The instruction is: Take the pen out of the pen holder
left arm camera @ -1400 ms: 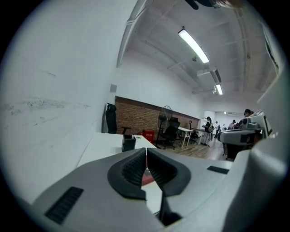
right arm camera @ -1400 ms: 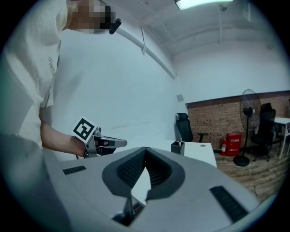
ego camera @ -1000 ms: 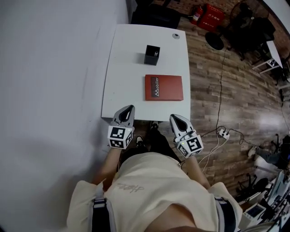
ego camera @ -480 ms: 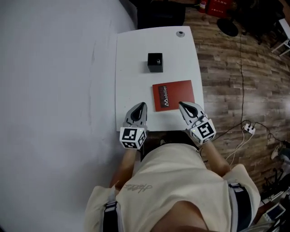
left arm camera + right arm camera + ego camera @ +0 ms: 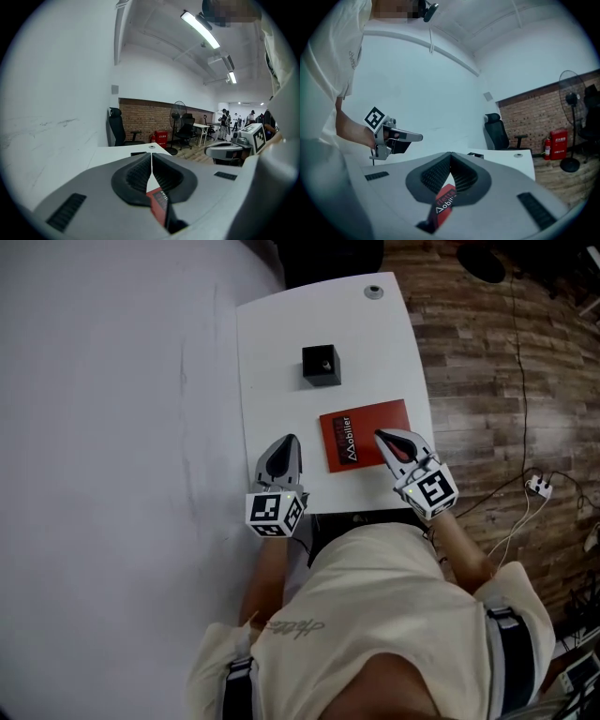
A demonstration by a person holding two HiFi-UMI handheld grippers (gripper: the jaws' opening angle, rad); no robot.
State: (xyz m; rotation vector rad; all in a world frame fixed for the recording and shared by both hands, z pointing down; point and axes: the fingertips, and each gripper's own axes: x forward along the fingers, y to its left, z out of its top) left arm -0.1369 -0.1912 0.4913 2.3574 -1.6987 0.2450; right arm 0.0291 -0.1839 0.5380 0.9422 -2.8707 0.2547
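1. The pen holder (image 5: 321,365), a black cube, stands upright on the white table (image 5: 281,352), toward the far end & well apart from both grippers. The pen (image 5: 325,363) shows only as a small pale spot in its top opening; too small to say more.
2. left gripper (image 5: 288,440): clenched, jaws together tip to tip, nothing btwn them (same in its own view (image 5: 151,154)). It hovers over the table's near left part, just beside the red book (image 5: 364,434), not touching it.
3. right gripper (image 5: 380,435): jaws also pressed together & empty in its own view (image 5: 450,153). In the head view its tip sits over the book's right half; contact can't be told.
4. Vs 1 s ago: both grippers were at the table's near edge, now they're out over the top, the right one over the book. Jaws stay closed. Holder & book lie as before.
5. In the way: the book lies flat btwn the grippers & the holder, label strip on its left part.
6. Around: small round grey thing (image 5: 374,292) at the far corner; white wall (image 5: 112,427) left of the table; wood floor (image 5: 487,381) on the right w/ a power strip (image 5: 539,486); office chair (image 5: 116,131) & fan (image 5: 179,110) past the far end.
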